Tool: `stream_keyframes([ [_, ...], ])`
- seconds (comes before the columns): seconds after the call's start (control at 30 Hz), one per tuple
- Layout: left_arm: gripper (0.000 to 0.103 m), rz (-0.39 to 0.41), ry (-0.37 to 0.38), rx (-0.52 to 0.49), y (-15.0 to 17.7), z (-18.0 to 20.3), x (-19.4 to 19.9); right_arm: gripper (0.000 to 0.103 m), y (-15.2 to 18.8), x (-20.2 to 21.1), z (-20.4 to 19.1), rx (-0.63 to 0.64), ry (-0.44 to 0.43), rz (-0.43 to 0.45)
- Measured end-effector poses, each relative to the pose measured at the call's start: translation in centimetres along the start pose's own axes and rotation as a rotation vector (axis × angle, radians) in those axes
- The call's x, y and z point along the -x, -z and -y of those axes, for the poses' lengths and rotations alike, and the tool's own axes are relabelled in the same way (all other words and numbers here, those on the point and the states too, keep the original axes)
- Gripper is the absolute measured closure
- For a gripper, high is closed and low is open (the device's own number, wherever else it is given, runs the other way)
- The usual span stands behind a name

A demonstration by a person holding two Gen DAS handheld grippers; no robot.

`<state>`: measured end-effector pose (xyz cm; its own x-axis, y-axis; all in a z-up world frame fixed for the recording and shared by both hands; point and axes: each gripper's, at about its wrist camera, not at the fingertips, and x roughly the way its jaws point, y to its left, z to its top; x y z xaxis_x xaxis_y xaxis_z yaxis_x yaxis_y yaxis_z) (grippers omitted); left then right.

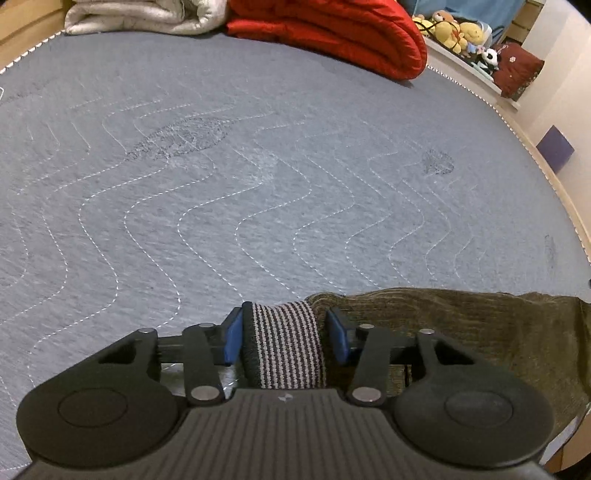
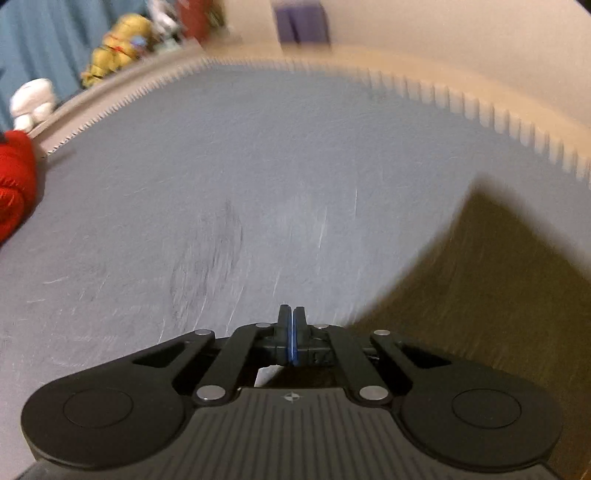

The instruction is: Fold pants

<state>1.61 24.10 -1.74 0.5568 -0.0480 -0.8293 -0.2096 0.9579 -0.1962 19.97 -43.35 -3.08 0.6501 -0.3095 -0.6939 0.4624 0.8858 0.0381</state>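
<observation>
The olive-brown pants (image 1: 461,332) lie at the near right of the grey quilted bed (image 1: 221,166). Their black-and-white striped waistband (image 1: 284,343) sits bunched between the blue pads of my left gripper (image 1: 284,338), which is shut on it. In the right wrist view, which is motion-blurred, my right gripper (image 2: 291,325) has its blue pads pressed together with nothing visible between them. The pants (image 2: 498,295) show as a brown shape to its right on the bed (image 2: 258,166).
A folded red quilt (image 1: 351,33) and a cream blanket (image 1: 147,16) lie at the bed's far end. Plush toys (image 1: 458,31) sit on a ledge beyond. The bed's stitched edge (image 2: 443,99) and a cream wall lie ahead of the right gripper.
</observation>
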Motion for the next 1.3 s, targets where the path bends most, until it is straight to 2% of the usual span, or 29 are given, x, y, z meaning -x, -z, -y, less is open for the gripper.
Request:
stream_keyframes([
  [0.07, 0.051, 0.001, -0.042, -0.051, 0.4, 0.5, -0.6, 0.1, -0.3, 0.6, 0.5, 0.018, -0.002, 0.018],
  [0.1, 0.05, 0.001, -0.06, -0.079, 0.4, 0.9, -0.6, 0.097, -0.2, 0.7, 0.6, 0.022, -0.039, 0.009],
  [0.13, 0.05, 0.001, -0.071, -0.096, 0.3, 1.1, -0.4, 0.096, 0.0, 1.0, 0.5, 0.039, -0.103, -0.006],
  [0.2, 0.049, -0.004, -0.085, -0.086, -0.2, 1.3, -0.2, 0.094, 1.0, 2.1, -1.1, 0.144, -0.306, -0.042],
  [0.33, 0.048, 0.077, -0.135, -0.156, 0.0, 3.8, 1.8, 0.092, 5.4, 7.7, -6.4, 0.526, -0.7, -0.023],
  [0.37, 0.048, 0.103, -0.146, -0.189, 0.3, 4.6, 2.3, 0.088, 7.1, 9.4, -7.8, 0.63, -0.798, -0.018],
  [0.43, 0.048, 0.138, -0.154, -0.243, 1.0, 5.7, 2.9, 0.085, 9.8, 11.8, -9.9, 0.763, -0.891, -0.018],
  [0.5, 0.048, 0.157, -0.144, -0.254, 1.1, 5.7, 3.3, 0.085, 12.6, 13.4, -12.0, 0.869, -0.952, -0.026],
  [0.67, 0.049, 0.254, -0.108, -0.242, 1.5, 4.8, 6.1, 0.085, 16.7, 15.6, -16.4, 0.966, -1.045, -0.063],
  [0.77, 0.049, 0.236, 0.005, -0.288, 2.3, 5.4, 6.8, 0.085, 18.1, 17.3, -18.2, 1.015, -1.089, -0.075],
  [0.83, 0.049, 0.172, 0.072, -0.369, 3.2, 6.1, 6.3, 0.087, 19.2, 17.1, -19.6, 1.065, -0.985, -0.041],
  [0.87, 0.049, 0.097, 0.071, -0.435, 4.0, 6.4, 5.3, 0.087, 19.4, 16.5, -20.3, 1.047, -0.945, -0.049],
  [0.9, 0.052, 0.004, 0.015, -0.489, 5.0, 6.3, 3.8, 0.087, 19.3, 15.7, -21.2, 1.007, -0.926, -0.06],
  [0.93, 0.056, -0.05, -0.044, -0.536, 5.9, 6.0, 2.6, 0.088, 19.1, 15.2, -21.7, 0.972, -0.879, -0.057],
  [0.97, 0.055, -0.065, -0.069, -0.607, 7.1, 5.8, 2.1, 0.088, 18.8, 14.5, -21.8, 0.955, -0.771, -0.025],
  [1.0, 0.056, -0.048, -0.063, -0.637, 7.6, 5.8, 2.4, 0.092, 18.7, 13.6, -22.0, 0.944, -0.645, 0.002],
  [1.03, 0.056, -0.059, -0.055, -0.628, 7.6, 5.6, 2.7, 0.092, 18.4, 12.3, -21.9, 0.903, -0.598, -0.024],
  [1.07, 0.056, -0.073, -0.047, -0.619, 7.7, 5.3, 2.9, 0.092, 17.8, 11.5, -21.4, 0.851, -0.618, -0.073],
  [1.13, 0.057, -0.085, -0.043, -0.652, 8.1, 5.2, 3.2, 0.092, 16.7, 11.5, -21.0, 0.805, -0.651, -0.086],
  [1.23, 0.057, -0.097, -0.054, -0.708, 8.7, 5.6, 3.5, 0.091, 14.8, 14.2, -20.0, 0.751, -0.74, -0.005],
  [1.27, 0.057, -0.101, -0.058, -0.72, 8.7, 5.8, 3.7, 0.089, 14.1, 15.2, -19.5, 0.734, -0.776, 0.022],
  [1.3, 0.057, -0.102, -0.061, -0.726, 8.7, 5.9, 3.9, 0.08, 13.7, 15.9, -19.0, 0.727, -0.811, 0.039],
])
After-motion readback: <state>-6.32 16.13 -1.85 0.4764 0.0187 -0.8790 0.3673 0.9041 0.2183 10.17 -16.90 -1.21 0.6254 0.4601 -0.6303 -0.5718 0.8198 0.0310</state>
